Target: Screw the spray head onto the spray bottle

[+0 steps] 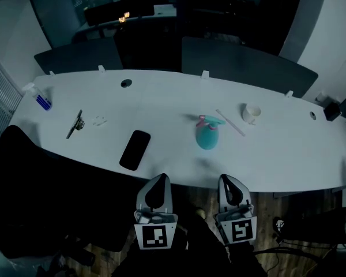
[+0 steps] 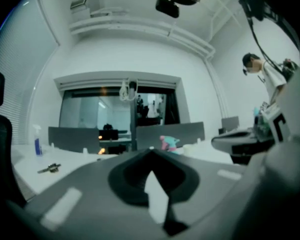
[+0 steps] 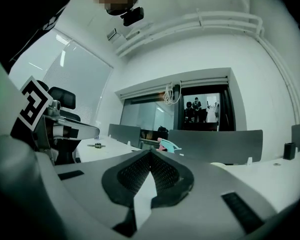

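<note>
A teal spray bottle (image 1: 207, 137) stands on the white table (image 1: 277, 154), near its middle. A pink spray head (image 1: 202, 120) sits at the bottle's top; how tightly it sits I cannot tell. The bottle shows small and far off in the left gripper view (image 2: 168, 143) and the right gripper view (image 3: 166, 145). My left gripper (image 1: 157, 181) and right gripper (image 1: 229, 181) hover side by side just short of the table's near edge. Both are shut with nothing between the jaws, as the left gripper (image 2: 151, 152) and right gripper (image 3: 150, 152) views confirm.
A black phone (image 1: 135, 149) lies left of the bottle. Keys (image 1: 75, 124) and a small blue-labelled bottle (image 1: 42, 98) lie further left. A thin white tube (image 1: 229, 122) and a small white cup (image 1: 251, 112) are right of the spray bottle. A person (image 2: 266, 74) stands at the right.
</note>
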`<action>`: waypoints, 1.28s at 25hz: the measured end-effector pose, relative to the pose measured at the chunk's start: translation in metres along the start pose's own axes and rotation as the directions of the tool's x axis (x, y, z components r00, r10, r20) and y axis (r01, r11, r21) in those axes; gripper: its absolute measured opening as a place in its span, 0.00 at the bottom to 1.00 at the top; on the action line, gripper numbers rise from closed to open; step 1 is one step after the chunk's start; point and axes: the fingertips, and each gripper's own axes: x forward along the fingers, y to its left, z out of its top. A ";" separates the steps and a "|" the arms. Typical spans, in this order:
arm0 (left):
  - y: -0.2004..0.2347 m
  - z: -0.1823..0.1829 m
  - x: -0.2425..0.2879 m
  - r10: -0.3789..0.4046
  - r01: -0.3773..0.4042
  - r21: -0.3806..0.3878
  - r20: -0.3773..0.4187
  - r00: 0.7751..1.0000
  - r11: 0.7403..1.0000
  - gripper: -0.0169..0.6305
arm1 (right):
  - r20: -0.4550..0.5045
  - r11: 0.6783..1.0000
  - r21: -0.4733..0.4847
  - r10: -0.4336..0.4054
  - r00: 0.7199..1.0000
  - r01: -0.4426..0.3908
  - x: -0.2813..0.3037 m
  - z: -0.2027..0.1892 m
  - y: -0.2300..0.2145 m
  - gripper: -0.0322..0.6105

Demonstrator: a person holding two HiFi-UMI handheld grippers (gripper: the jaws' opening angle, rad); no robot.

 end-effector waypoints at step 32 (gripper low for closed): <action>-0.047 0.034 -0.063 0.040 -0.046 0.053 0.113 0.993 0.998 0.03 | 0.086 0.999 -0.032 -0.010 0.996 0.013 -0.076 0.046 0.005 0.06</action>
